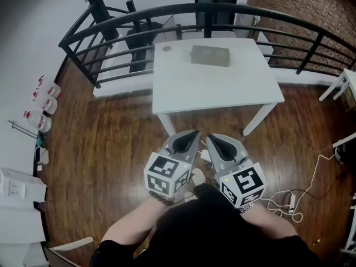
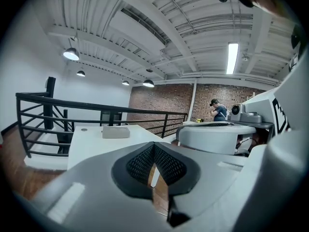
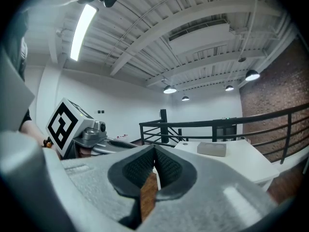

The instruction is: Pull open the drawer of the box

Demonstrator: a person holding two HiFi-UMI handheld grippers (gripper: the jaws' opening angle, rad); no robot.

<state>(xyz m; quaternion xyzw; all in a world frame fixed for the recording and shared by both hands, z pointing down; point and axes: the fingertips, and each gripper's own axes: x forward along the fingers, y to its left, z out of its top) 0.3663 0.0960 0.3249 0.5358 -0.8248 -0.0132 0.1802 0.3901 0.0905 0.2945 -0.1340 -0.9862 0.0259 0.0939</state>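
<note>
Here, I am standing on a wooden floor [image 1: 105, 149] facing a white table [image 1: 222, 88], with a black railing [image 1: 183, 10] curving behind it. The box [image 1: 210, 55], a low grey block, lies flat on the far half of the table, well apart from me. A small round disc [image 1: 167, 49] sits near it, towards the table's far left corner.

I hold both tools close to my chest and side by side, short of the table's near edge. The left gripper [image 1: 196, 131] has its jaws pressed together at the tips, with nothing between them. Only floor shows through the small gap lower down. The right gripper [image 1: 211, 136] is the same: tips meeting, nothing pinched.

From here I cannot make out the drawer, its front or any handle, so I judge the pull has not begun.

To do this well, I would step in and bring both tools over the table. I would look for which face of the box carries the drawer. One tool should spread its jaws and brace the body of the box, since a light box would likely slide. The other should pinch the drawer front and draw straight out along the table, level and slow.
</note>
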